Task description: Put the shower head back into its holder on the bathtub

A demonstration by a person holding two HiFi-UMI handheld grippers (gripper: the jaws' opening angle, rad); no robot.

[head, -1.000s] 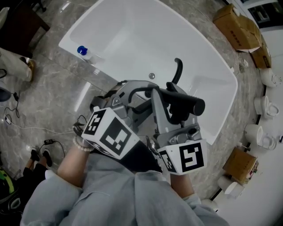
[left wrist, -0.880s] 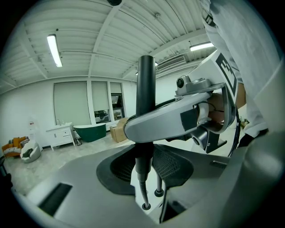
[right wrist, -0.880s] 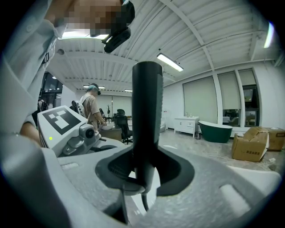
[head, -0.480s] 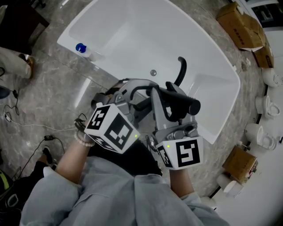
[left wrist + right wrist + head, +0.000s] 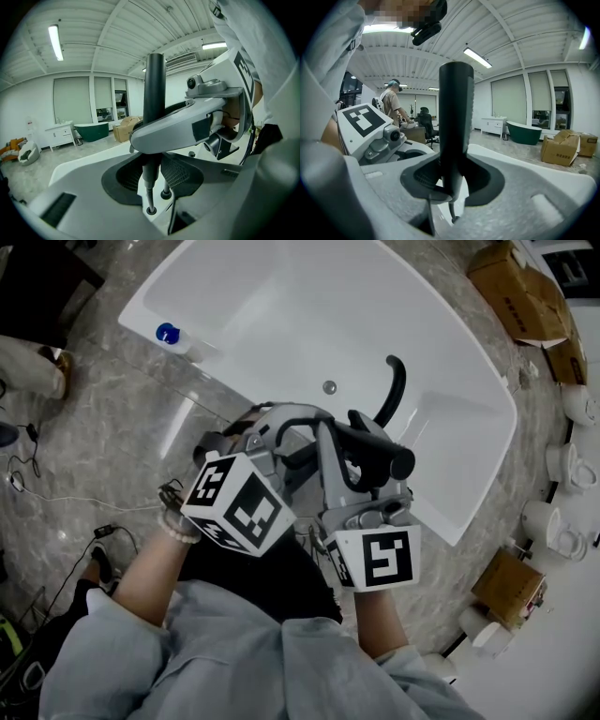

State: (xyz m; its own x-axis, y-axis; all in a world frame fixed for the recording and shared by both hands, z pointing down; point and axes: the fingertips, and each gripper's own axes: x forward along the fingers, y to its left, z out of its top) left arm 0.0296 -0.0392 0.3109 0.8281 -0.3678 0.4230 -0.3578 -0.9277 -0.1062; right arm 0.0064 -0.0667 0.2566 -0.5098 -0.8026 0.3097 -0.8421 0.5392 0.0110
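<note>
The shower head [image 5: 397, 463], a black stick-shaped handset, is held upright in both grippers over the near rim of the white bathtub [image 5: 281, 296], not yet seated in any holder. At far left on the tub's rim stands a small bottle with a blue cap [image 5: 169, 334]. Next comes the left gripper [image 5: 286, 427], its jaws set wide on either side of the handset's narrow lower stem, with the pads close against it in the left gripper view. There a thin hose [image 5: 149, 199] drops from the stem into a round black fitting on the white deck. Just beside it, the right gripper [image 5: 354, 442] crosses in front of the left one, its jaws closed on the thicker part of the handle, which fills the middle of the right gripper view. Beyond the grippers a curved black spout [image 5: 394, 390] rises from the tub's rim, with a round metal fitting [image 5: 329, 386] to its left on the tub wall. At far right, cardboard boxes [image 5: 520, 292] and white toilets [image 5: 553, 521] line the marble floor.
</note>
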